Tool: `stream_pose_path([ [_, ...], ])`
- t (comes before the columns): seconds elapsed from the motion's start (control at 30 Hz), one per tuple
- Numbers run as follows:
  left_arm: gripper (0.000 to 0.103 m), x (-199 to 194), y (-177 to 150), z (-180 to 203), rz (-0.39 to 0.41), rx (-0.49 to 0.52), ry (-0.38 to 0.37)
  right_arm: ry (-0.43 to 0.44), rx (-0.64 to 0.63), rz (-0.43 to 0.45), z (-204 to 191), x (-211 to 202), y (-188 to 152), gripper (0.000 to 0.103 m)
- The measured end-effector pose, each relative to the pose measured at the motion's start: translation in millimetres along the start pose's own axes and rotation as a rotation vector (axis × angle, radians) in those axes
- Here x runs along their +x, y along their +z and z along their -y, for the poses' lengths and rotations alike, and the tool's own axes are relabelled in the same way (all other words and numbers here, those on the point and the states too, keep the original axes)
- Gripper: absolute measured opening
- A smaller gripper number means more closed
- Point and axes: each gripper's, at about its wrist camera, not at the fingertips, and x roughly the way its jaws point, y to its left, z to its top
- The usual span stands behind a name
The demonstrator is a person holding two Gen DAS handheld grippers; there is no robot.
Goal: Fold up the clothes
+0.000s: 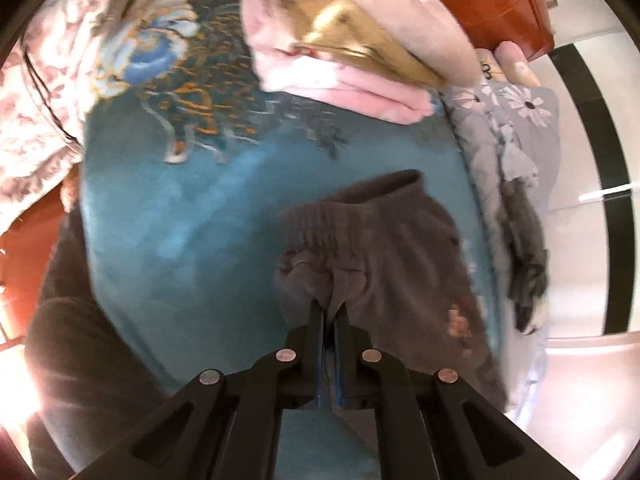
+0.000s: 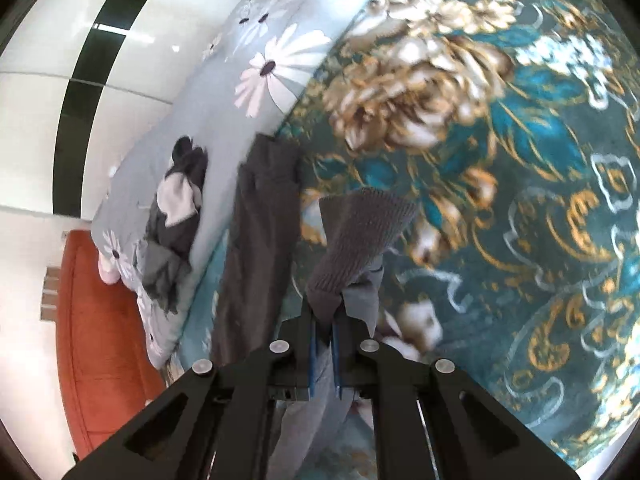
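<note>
Sweatpants (image 1: 384,248) of dark grey fleece lie on a teal floral blanket (image 1: 192,240) that covers the bed, toward its right side in the left wrist view, with the gathered elastic waistband (image 1: 352,220) facing the far end. The left tool (image 1: 329,312) is clamped on a bunch of the fabric just below that waistband, its blue-lined fingers drawn nearly together around the cloth. In the right wrist view the right tool (image 2: 325,322) is pinched shut on a ribbed ankle cuff (image 2: 360,240) of the same garment, and the cuff stands up from the fingers above the blanket. A long stretch of the dark leg (image 2: 256,248) runs away from this tool on its left, along the blanket's edge. Beside that edge lies a grey daisy-print quilt (image 2: 224,128), and on it sits a crumpled dark garment with pale patches (image 2: 176,216). At the far end of the bed, in the left wrist view, a folded pink garment (image 1: 352,88) rests on the blanket with something gold-coloured (image 1: 360,44) tucked in it; motion blur hides what that is. A pink-and-white floral cover (image 1: 40,100) lies at the far left. An orange-red wooden bed frame (image 2: 92,320) shows past the quilt, against white glossy floor tiles with a black stripe (image 2: 104,40).
</note>
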Motion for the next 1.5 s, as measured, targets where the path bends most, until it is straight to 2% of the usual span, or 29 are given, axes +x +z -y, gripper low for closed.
stream_pose_path([
  [0.13, 0.005, 7, 13, 43, -0.026, -0.001, -0.027, -0.011, -0.015, 0.009, -34, 16, 34, 0.006],
  [0.33, 0.007, 44, 46, 101, -0.041, -0.025, 0.005, -0.113, -0.035, -0.046, -96, 91, 89, 0.006],
  [0.57, 0.010, 100, 81, 125, -0.048, -0.003, 0.088, -0.233, -0.059, -0.115, -145, 182, 119, 0.006],
  [0.67, 0.010, 125, 92, 128, -0.065, 0.037, 0.132, -0.265, -0.085, -0.129, -155, 205, 121, 0.007],
  [0.77, 0.012, 140, 99, 128, -0.078, 0.058, 0.121, -0.280, -0.107, -0.140, -158, 219, 121, 0.011],
  [0.83, 0.020, 143, 102, 131, -0.089, 0.081, 0.083, -0.272, -0.124, -0.140, -158, 224, 120, 0.012],
  [0.9, 0.041, 139, 102, 135, -0.095, 0.104, 0.027, -0.246, -0.133, -0.141, -155, 228, 120, 0.018],
  [0.97, 0.052, 123, 100, 137, -0.088, 0.127, -0.064, -0.196, -0.149, -0.137, -156, 229, 120, 0.035],
  [1.0, 0.056, 115, 98, 136, -0.077, 0.139, -0.101, -0.171, -0.171, -0.134, -158, 228, 117, 0.040],
  [1.03, 0.057, 103, 94, 134, -0.054, 0.151, -0.119, -0.146, -0.192, -0.130, -160, 226, 115, 0.046],
  [1.13, 0.060, 77, 82, 108, 0.026, 0.143, -0.071, -0.069, -0.265, -0.096, -166, 207, 105, 0.047],
  [1.23, 0.061, 67, 65, 63, 0.073, 0.050, 0.001, 0.004, -0.309, -0.030, -158, 175, 95, 0.058],
  [1.3, 0.061, 71, 55, 40, 0.061, -0.002, -0.014, 0.035, -0.323, 0.003, -145, 155, 90, 0.061],
  [1.37, 0.061, 87, 47, 23, 0.025, -0.049, -0.019, 0.037, -0.313, 0.012, -121, 140, 84, 0.069],
  [1.43, 0.061, 101, 42, 15, 0.016, -0.066, -0.031, 0.006, -0.283, -0.012, -93, 141, 81, 0.070],
  [1.5, 0.061, 111, 41, 16, 0.025, -0.037, -0.009, -0.023, -0.243, -0.033, -74, 151, 79, 0.070],
])
